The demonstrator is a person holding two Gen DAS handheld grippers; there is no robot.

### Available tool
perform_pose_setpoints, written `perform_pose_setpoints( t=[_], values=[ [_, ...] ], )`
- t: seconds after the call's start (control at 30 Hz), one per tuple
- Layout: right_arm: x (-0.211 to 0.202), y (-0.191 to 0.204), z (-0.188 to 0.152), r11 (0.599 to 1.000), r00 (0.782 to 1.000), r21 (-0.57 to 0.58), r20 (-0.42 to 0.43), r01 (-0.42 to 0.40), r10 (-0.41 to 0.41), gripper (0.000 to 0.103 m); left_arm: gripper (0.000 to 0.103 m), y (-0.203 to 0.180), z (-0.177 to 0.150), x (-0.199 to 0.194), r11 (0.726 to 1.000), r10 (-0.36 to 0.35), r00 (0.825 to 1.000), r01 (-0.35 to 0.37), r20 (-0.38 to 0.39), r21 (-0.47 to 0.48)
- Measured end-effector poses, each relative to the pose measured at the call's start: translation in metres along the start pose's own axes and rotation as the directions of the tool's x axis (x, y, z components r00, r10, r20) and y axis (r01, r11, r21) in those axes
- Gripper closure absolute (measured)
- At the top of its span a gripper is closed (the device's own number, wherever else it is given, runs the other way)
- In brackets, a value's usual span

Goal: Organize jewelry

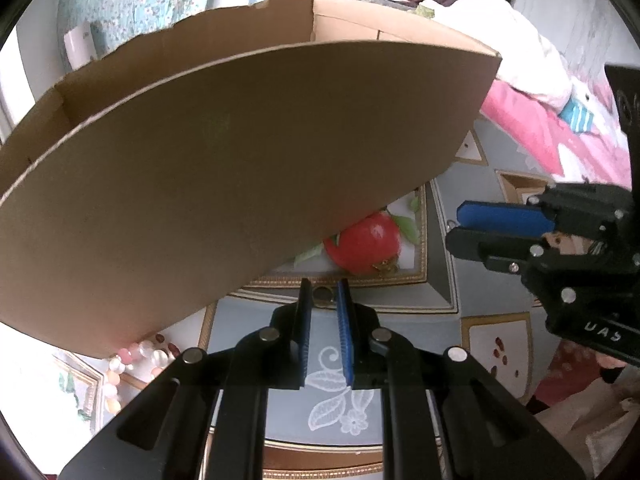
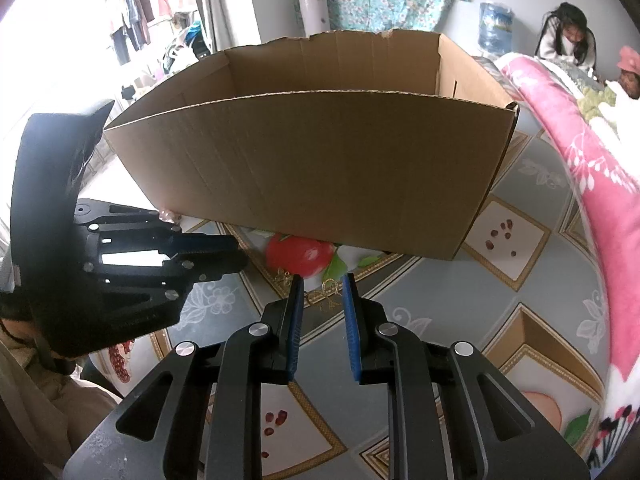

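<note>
- Presently, your stock stands as follows, operator; by these views the sorting looks barely begun.
- Cardboard box (image 2: 320,168): open-topped, standing on the patterned surface (image 2: 460,320). The little of its inside that shows, along the upper walls, holds nothing you can see; its floor is hidden from both cameras.
- Gold chain piece (image 2: 326,290): lies loose on the surface just ahead of your right hand-held gripper (image 2: 323,284), near the printed red fruit and short of the box. Not yet picked up.
- Bead string (image 1: 120,364), pink and pearly: rests on the surface at the box's near left corner, outside it, partly hidden under the box edge in the left view. Not yet stowed.
- Small dark ring-shaped item (image 1: 323,294): sits between the fingertips of your left hand-held gripper (image 1: 324,286); too blurred to name.
- Right hand-held gripper: jaws spread, nothing between them, aimed at the gold chain piece.
- Left hand-held gripper: jaws narrowly parted, pinching nothing that you can confirm.
- Remaining, in judgement: every visible piece is still to go into the box, the gold chain piece likely first.
</note>
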State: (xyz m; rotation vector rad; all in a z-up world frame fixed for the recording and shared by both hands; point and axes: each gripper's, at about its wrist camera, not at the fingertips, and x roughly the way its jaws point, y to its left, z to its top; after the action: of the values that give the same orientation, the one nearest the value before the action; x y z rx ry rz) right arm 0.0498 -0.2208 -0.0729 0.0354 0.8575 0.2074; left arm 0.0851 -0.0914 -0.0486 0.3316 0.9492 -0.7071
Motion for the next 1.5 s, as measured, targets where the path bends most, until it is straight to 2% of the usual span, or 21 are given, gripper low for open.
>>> perform_pose_setpoints(
  t=[0.17, 0.4, 0.63, 0.77, 0.87, 0.93, 1.03, 1.1, 1.17, 1.27, 1.37, 1.5],
  values=[
    [-0.001, 0.000, -0.001, 1.000, 1.000, -0.001, 0.008, 0.006, -0.006, 0.085, 0.093, -0.008, -0.002, 0.000, 0.998, 0.046, 0.999, -0.047, 0.015, 0.041],
    [-0.008, 0.003, -0.003, 1.000, 0.999, -0.004, 0.027, 0.021, -0.021, 0.085, 0.093, -0.007, -0.004, -0.002, 0.998, 0.045, 0.998, -0.046, 0.035, 0.047],
    [-0.016, 0.008, -0.002, 0.999, 0.999, -0.016, 0.045, 0.030, -0.029, 0.085, 0.093, 0.001, -0.010, -0.015, 1.000, 0.004, 0.998, -0.006, 0.070, 0.027],
    [-0.031, 0.009, 0.007, 1.000, 0.997, -0.023, 0.083, 0.007, -0.005, 0.086, 0.093, 0.006, -0.007, -0.048, 0.998, -0.049, 0.990, 0.044, 0.133, 0.036],
    [-0.048, 0.010, 0.020, 0.999, 0.991, -0.035, 0.134, -0.013, 0.018, 0.086, 0.093, 0.015, 0.001, -0.084, 0.993, -0.116, 0.970, 0.114, 0.213, 0.024],
    [-0.061, 0.010, 0.031, 0.998, 0.983, -0.046, 0.178, -0.036, 0.044, 0.086, 0.093, 0.019, 0.009, -0.105, 0.991, -0.134, 0.954, 0.131, 0.267, 0.029],
    [-0.074, 0.006, 0.050, 0.997, 0.969, -0.059, 0.235, -0.056, 0.069, 0.086, 0.093, 0.026, 0.027, -0.133, 0.986, -0.163, 0.922, 0.168, 0.351, 0.018],
    [-0.078, 0.002, 0.061, 0.996, 0.962, -0.067, 0.263, -0.062, 0.077, 0.086, 0.093, 0.029, 0.039, -0.139, 0.985, -0.164, 0.908, 0.171, 0.386, 0.017],
    [-0.077, -0.002, 0.075, 0.995, 0.956, -0.082, 0.285, -0.054, 0.075, 0.086, 0.093, 0.033, 0.050, -0.134, 0.990, -0.134, 0.911, 0.143, 0.391, 0.006],
    [-0.064, -0.015, 0.094, 0.994, 0.956, -0.079, 0.280, -0.071, 0.091, 0.086, 0.093, 0.045, 0.067, -0.111, 0.984, -0.146, 0.924, 0.171, 0.354, -0.042],
    [-0.042, -0.024, 0.111, 0.995, 0.967, -0.083, 0.242, -0.060, 0.078, 0.086, 0.093, 0.054, 0.081, -0.085, 0.975, -0.160, 0.942, 0.197, 0.296, -0.099],
    [-0.015, -0.031, 0.128, 0.992, 0.980, -0.124, 0.193, -0.019, 0.042, 0.086, 0.092, 0.064, 0.095, -0.063, 0.959, -0.198, 0.947, 0.241, 0.253, -0.150]
  ],
)
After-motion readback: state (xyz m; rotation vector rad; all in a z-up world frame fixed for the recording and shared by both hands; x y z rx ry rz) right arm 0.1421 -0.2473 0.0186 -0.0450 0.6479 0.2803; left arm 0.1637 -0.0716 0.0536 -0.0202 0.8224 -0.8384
